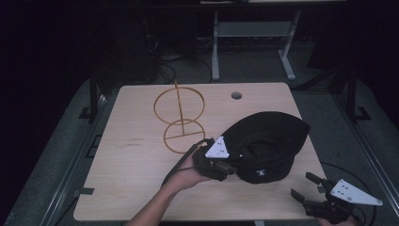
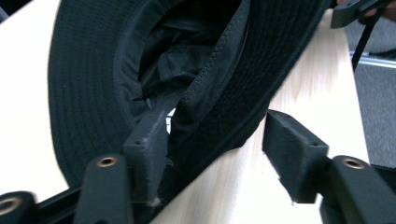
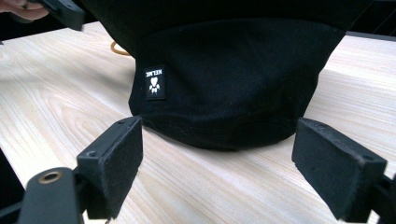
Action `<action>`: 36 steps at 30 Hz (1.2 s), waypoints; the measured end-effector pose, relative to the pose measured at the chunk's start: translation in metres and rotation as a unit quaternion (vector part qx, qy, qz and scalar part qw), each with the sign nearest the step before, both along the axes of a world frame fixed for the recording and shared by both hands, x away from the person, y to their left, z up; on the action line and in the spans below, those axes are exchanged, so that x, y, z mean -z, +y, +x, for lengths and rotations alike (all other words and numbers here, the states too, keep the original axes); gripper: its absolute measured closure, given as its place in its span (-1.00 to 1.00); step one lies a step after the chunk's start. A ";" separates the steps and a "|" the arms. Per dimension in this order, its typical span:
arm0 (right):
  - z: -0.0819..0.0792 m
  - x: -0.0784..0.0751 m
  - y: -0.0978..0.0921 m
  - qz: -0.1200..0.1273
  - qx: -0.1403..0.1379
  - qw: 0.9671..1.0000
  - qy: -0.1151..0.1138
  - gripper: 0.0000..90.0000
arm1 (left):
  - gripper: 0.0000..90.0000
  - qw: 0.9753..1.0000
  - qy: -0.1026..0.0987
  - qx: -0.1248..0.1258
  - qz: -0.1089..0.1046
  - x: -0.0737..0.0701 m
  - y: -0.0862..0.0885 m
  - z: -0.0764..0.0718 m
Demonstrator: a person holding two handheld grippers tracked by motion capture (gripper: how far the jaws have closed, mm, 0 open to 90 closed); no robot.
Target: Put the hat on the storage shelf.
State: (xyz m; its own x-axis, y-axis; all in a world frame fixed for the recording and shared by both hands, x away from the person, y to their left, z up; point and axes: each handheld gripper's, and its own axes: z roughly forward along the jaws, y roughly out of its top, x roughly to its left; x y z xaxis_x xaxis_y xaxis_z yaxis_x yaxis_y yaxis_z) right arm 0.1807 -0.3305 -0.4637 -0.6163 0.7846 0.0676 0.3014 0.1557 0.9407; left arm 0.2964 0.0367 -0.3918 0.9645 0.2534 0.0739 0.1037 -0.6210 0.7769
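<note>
- On the wooden table point(image 1: 141, 179), toward 4 o'clock, a black bucket hat point(image 1: 270, 146) is lain upside down.
- Left gripper point(image 2: 212, 154): jaws wide apart, one pad tucked inside the brim, nothing clamped.
- Right gripper point(image 3: 217, 154): jaws spread wide, nothing held, aimed at the hat's crown.
- At 12 o'clock a gold wire stand point(image 1: 179, 115) is seen; dark room beyond.

Matt black cloth hat point(image 1: 268, 141), pale smooth wood-grain table point(image 1: 141, 183), thin brass-coloured wire stand point(image 1: 180, 117)

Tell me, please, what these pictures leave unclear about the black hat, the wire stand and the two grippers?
- Black hat: in the high view its near left brim is covered by the left gripper.
- Hat label: too small to read in the high view.
- Wire stand: its upright's top is lost in the dark background.
- Right gripper: the holding hand is cut off by the bottom edge.
</note>
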 end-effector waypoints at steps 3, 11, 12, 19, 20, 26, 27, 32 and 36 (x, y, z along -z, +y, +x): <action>0.000 0.000 0.000 0.001 0.000 1.000 -0.003 -0.64 | 0.19 1.000 -0.001 0.005 0.000 0.003 -0.006 0.002; 0.002 0.000 0.001 0.012 0.004 1.000 -0.005 -0.65 | 0.74 0.999 -0.015 0.025 -0.013 0.004 -0.015 0.001; 0.003 -0.001 0.001 0.015 0.007 1.000 -0.005 -0.65 | 0.78 0.999 -0.015 0.027 -0.017 0.004 -0.016 0.001; 0.009 -0.001 0.005 0.048 0.025 0.998 -0.019 -0.65 | 0.90 0.997 -0.005 0.038 -0.061 -0.002 -0.018 -0.001; 0.010 -0.001 0.005 0.055 0.029 0.998 -0.021 -0.65 | 0.90 0.996 0.003 0.040 -0.076 -0.004 -0.017 -0.002; 0.024 -0.002 0.011 0.086 0.036 0.996 -0.016 -0.68 | 0.90 0.992 0.020 0.045 -0.113 -0.010 -0.011 -0.002; 0.025 -0.002 0.012 0.091 0.035 0.995 -0.016 -0.68 | 0.90 0.992 0.022 0.046 -0.119 -0.011 -0.010 -0.001; 0.030 -0.002 0.017 0.113 0.032 0.993 -0.016 -0.68 | 0.90 0.989 0.028 0.048 -0.136 -0.015 -0.007 -0.001; 0.040 -0.002 0.019 0.152 0.030 0.988 -0.009 -0.67 | 0.90 0.987 0.034 0.053 -0.149 -0.017 -0.005 -0.003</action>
